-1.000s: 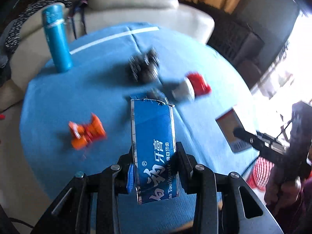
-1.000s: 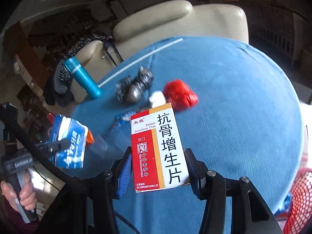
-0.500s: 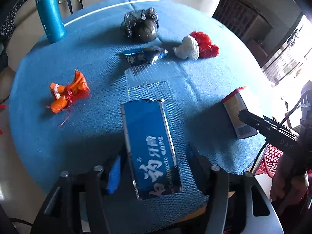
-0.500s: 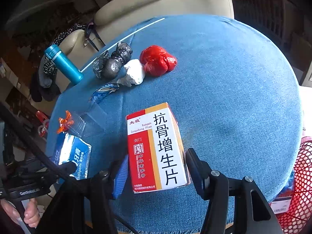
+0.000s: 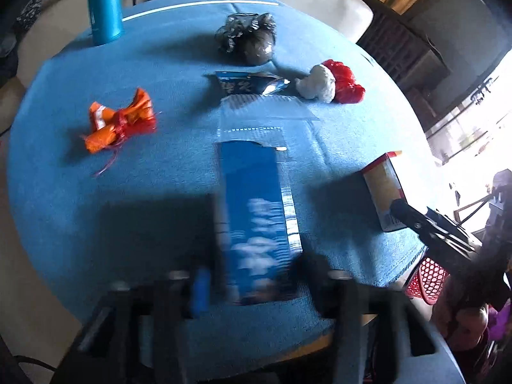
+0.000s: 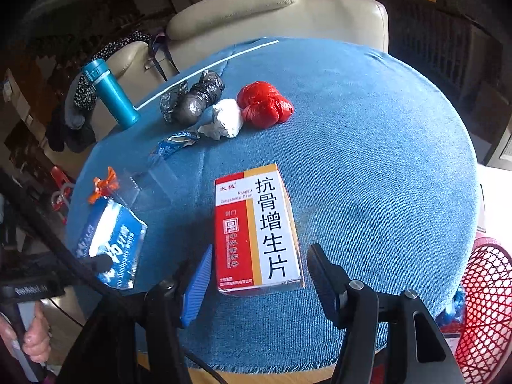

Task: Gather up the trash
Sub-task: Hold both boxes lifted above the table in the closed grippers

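Observation:
A blue toothpaste box (image 5: 256, 217) lies flat on the blue-clothed round table (image 5: 96, 208), near its front edge. My left gripper (image 5: 256, 281) straddles the box's near end. Its jaws are closing, and a narrow gap still shows beside the blurred blue pad. A red, white and yellow medicine box (image 6: 256, 224) lies on the cloth between the fingers of my right gripper (image 6: 259, 278). Those jaws are closing too, with slim gaps on both sides. In the right wrist view the toothpaste box (image 6: 108, 240) sits at the left. In the left wrist view the medicine box (image 5: 384, 198) sits at the right.
Farther back lie an orange wrapper (image 5: 118, 124), a clear plastic tray (image 5: 265, 115), a blue snack packet (image 5: 249, 84), a white wad (image 5: 316, 84), a red bag (image 5: 345, 81) and a black bag (image 5: 249, 38). A teal bottle (image 5: 105, 3) stands at the rear. A red mesh basket (image 6: 486, 304) sits below the table's right edge.
Both boxes were gripped above the table, then came down onto the cloth as the jaws let go and widened. Now both pairs of jaws have narrowed again around them.

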